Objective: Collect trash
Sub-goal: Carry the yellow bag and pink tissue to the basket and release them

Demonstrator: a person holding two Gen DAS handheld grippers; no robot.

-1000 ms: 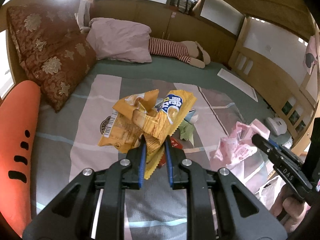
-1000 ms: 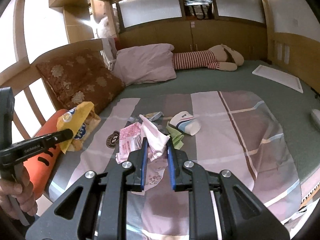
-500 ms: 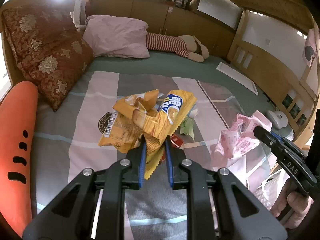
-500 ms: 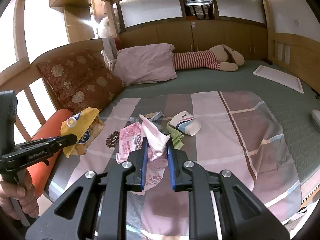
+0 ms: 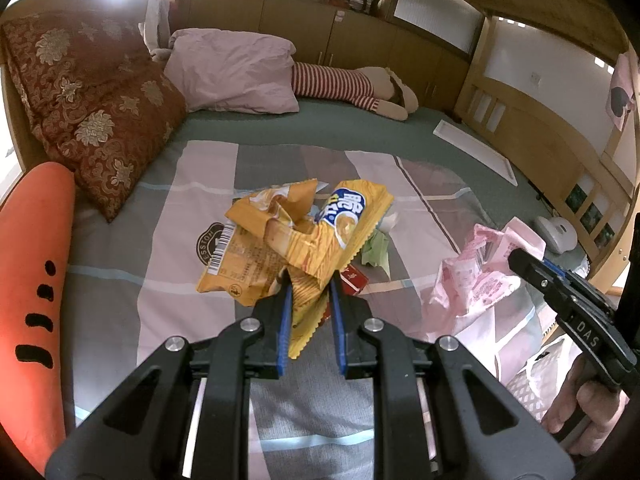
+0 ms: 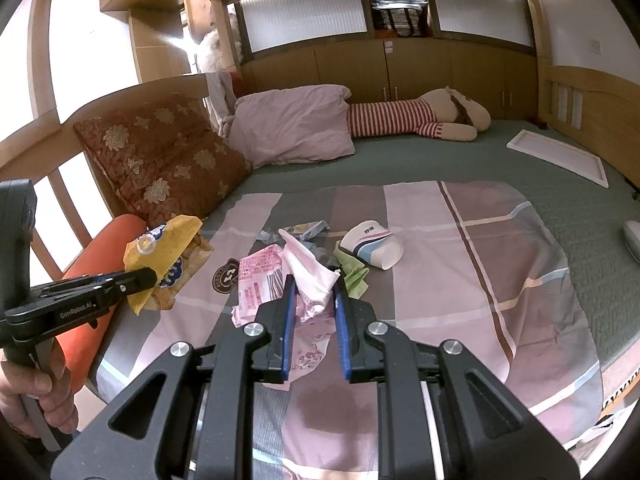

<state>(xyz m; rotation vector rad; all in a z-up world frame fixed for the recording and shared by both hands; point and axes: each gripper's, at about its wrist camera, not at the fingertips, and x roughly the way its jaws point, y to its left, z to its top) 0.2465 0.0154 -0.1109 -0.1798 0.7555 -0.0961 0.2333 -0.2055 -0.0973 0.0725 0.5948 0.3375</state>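
- left gripper (image 5: 309,296) clamped on the yellow snack bag (image 5: 304,236), held up clear of the bed; over the last second the bag has kept the same pinch and crumple, no slip.
- right gripper (image 6: 313,300) closed on the pink wrapper (image 6: 280,276); in the left wrist view the wrapper (image 5: 480,272) has come nearer and larger at the right, and the white mesh basket (image 5: 536,384) now shows more at the lower right edge.
- judgement: both hands are loaded and drawing off the bed toward that basket, likely the drop point; the carry stage, not a pick.
- left behind on the striped blanket (image 6: 460,248): white paper cup (image 6: 374,244) on its side, green crumpled paper (image 6: 354,276) just beside it, pale blue wrapper scrap (image 6: 304,230) behind, red packet (image 5: 354,278) partly hidden by the left gripper. task well short of done.
- materials: snack bag is glossy crinkled foil film with serrated edges and a barcode panel, stiff enough to hold its folds; pink wrapper is thin soft plastic, limp, hanging below the jaws.
- blanket is soft woven cloth in pink and grey blocks; it would give under any press.
- orange bolster (image 5: 36,272) smooth and rounded at the left edge of the bed; brocade cushion (image 5: 92,116) behind it, well apart from the trash.
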